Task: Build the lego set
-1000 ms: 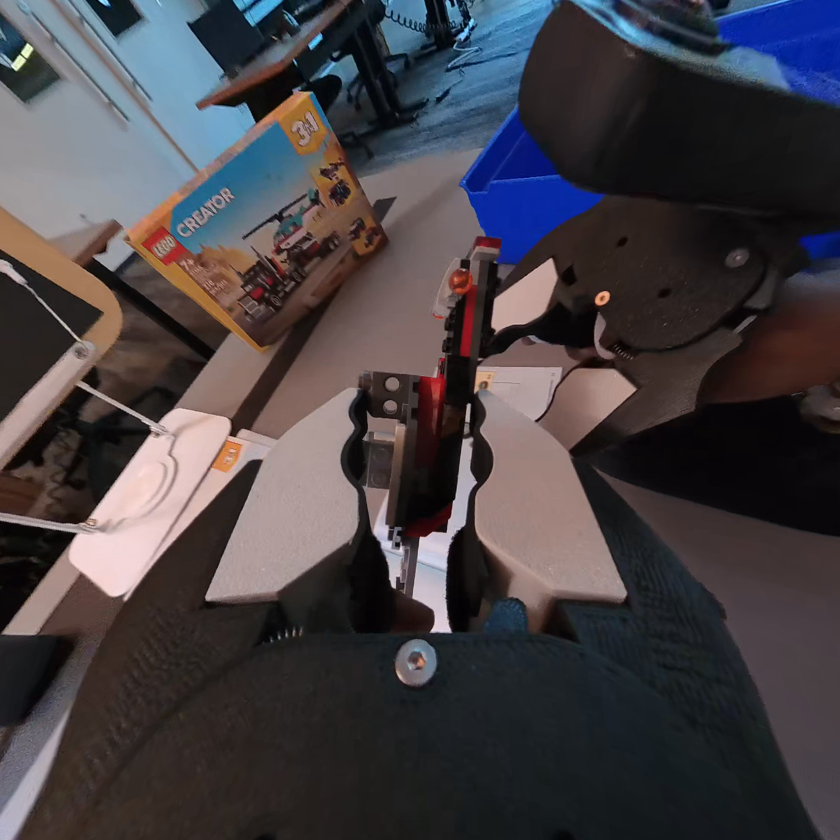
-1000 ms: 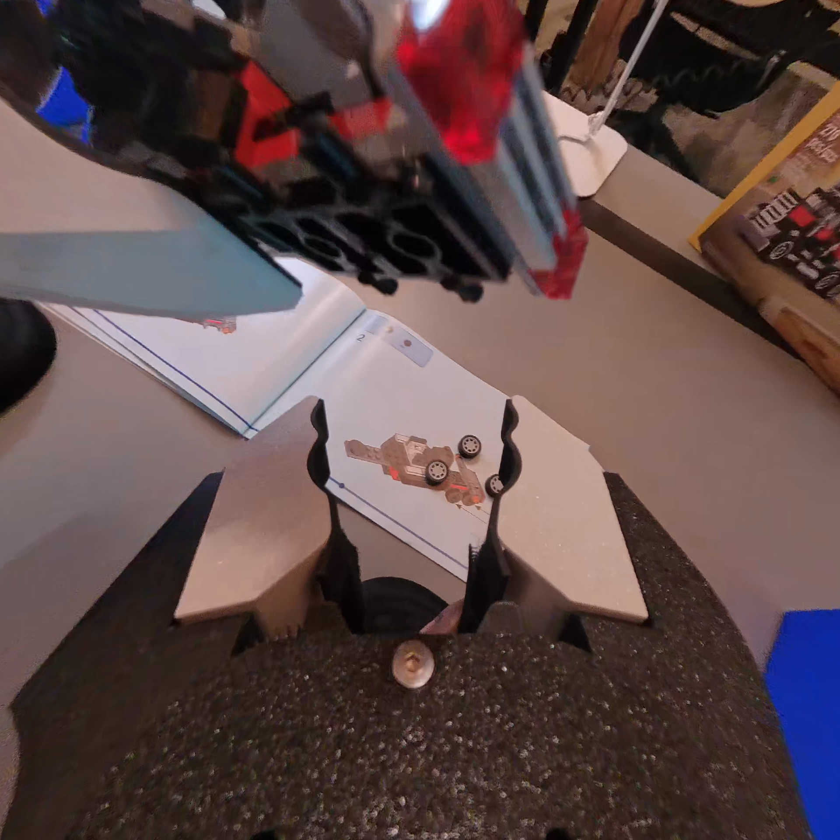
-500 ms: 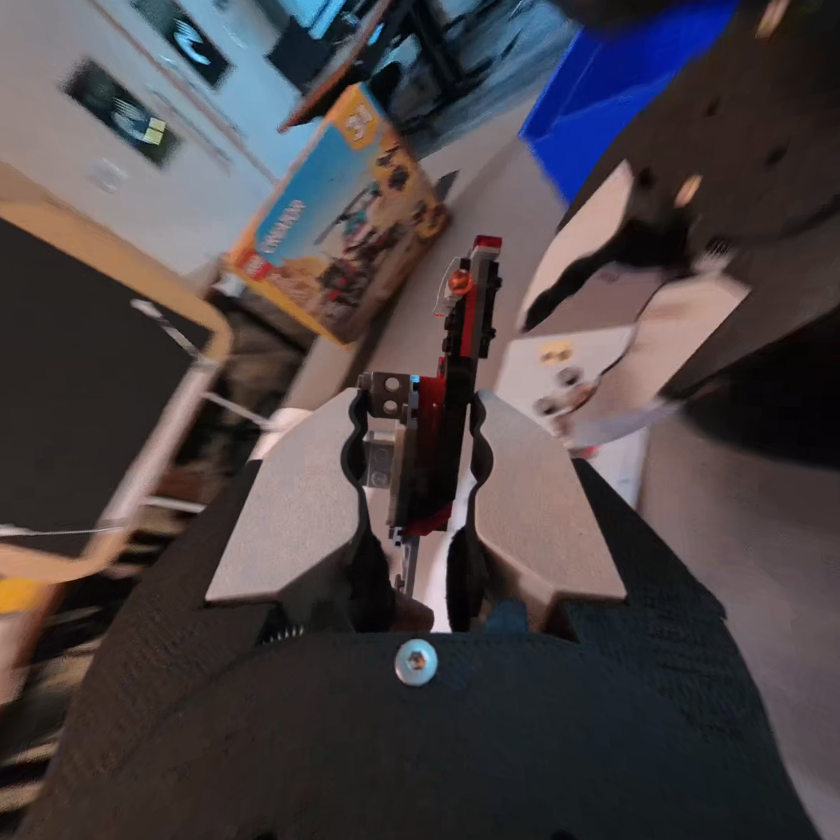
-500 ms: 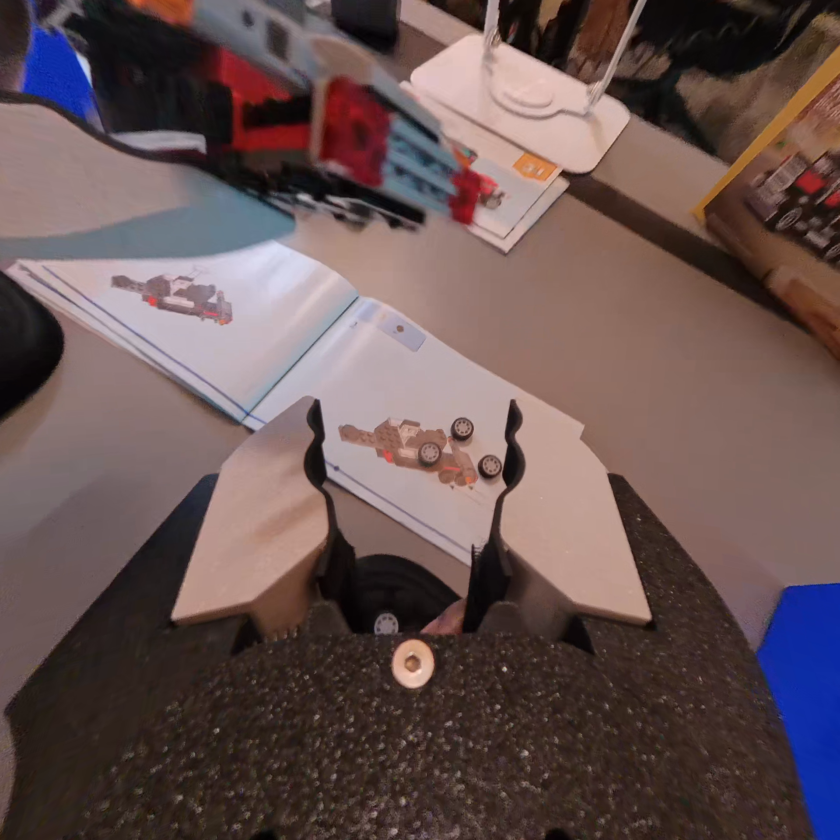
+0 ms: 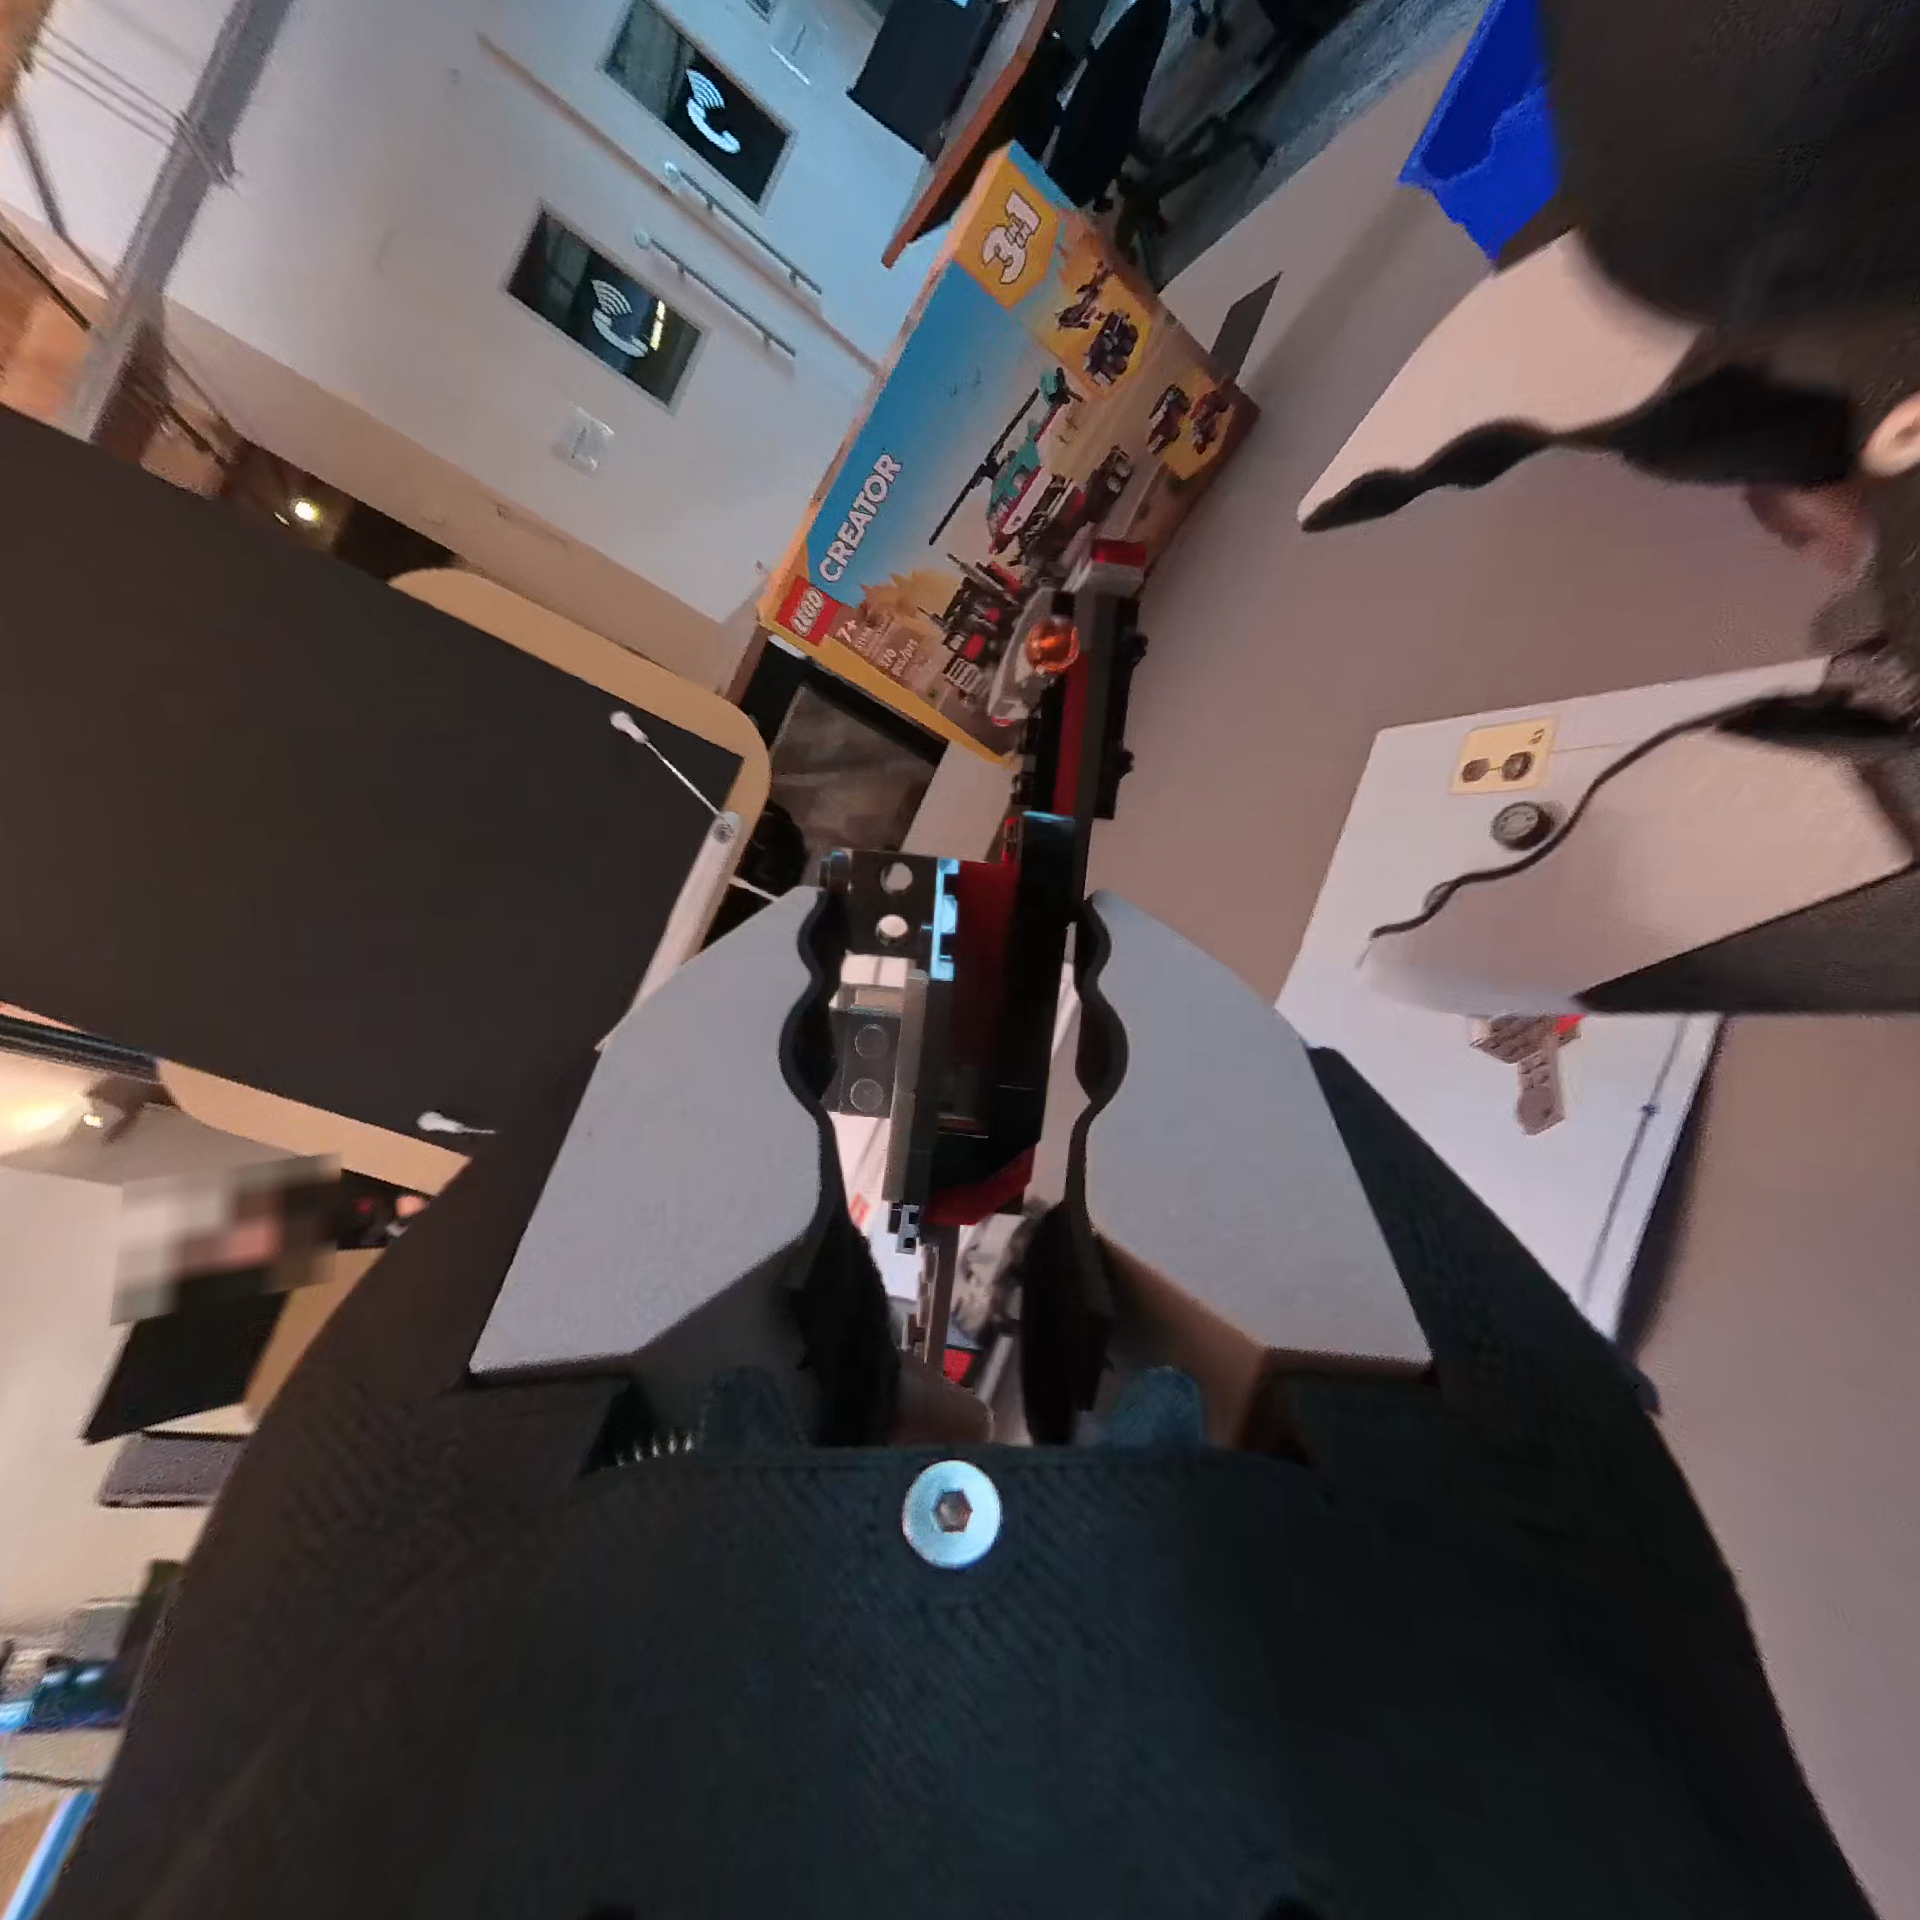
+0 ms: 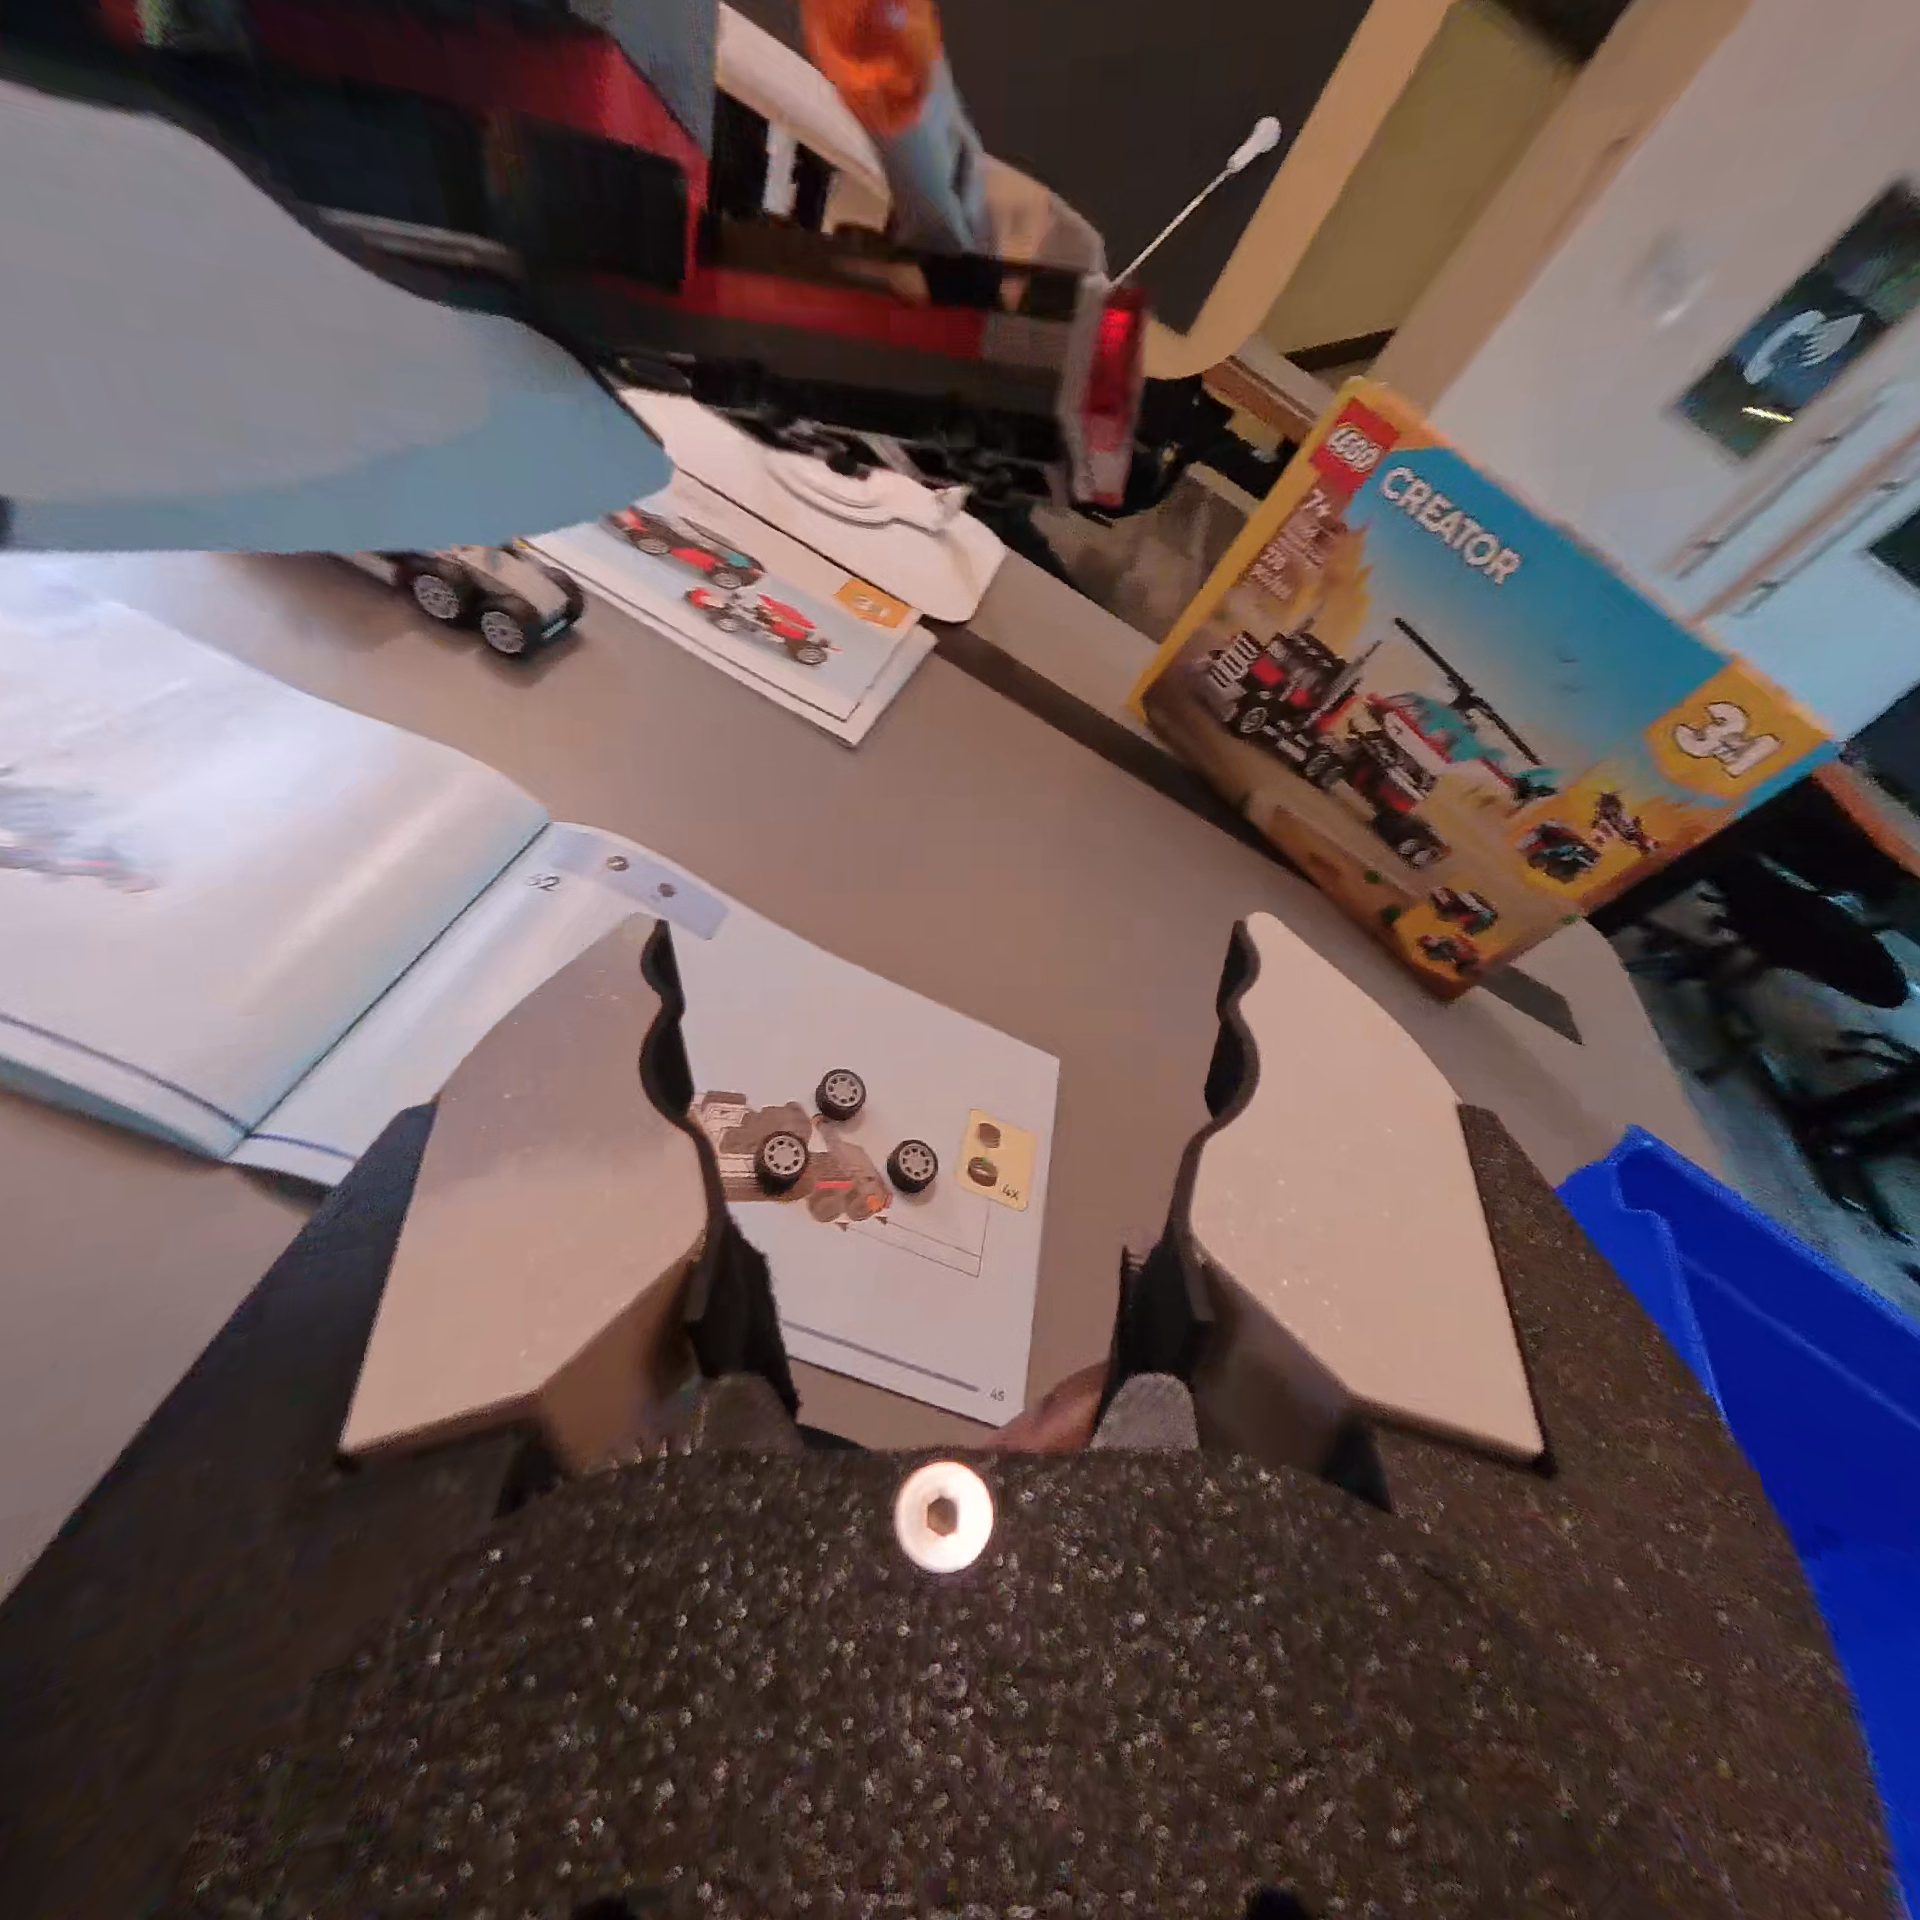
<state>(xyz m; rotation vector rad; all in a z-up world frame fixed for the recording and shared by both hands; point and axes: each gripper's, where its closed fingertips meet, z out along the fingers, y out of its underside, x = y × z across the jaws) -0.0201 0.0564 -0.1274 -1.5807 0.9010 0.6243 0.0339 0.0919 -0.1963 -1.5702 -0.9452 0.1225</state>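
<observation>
My left gripper is shut on a long red, black and grey lego truck frame, held on edge above the table, an orange stud near its far end. The frame also shows at the top left of the right wrist view, beside a left finger. My right gripper is open and empty above the open instruction booklet. In the left wrist view it sits to the right of the frame, apart from it.
The lego box stands at the table's far edge. A second booklet, a small black wheeled car and a white stand base lie behind the open booklet. A blue bin is at the right.
The left gripper has rolled and swung with the frame still in it. The right gripper's jaws stand wider apart, and a black round thing at their base no longer shows.
</observation>
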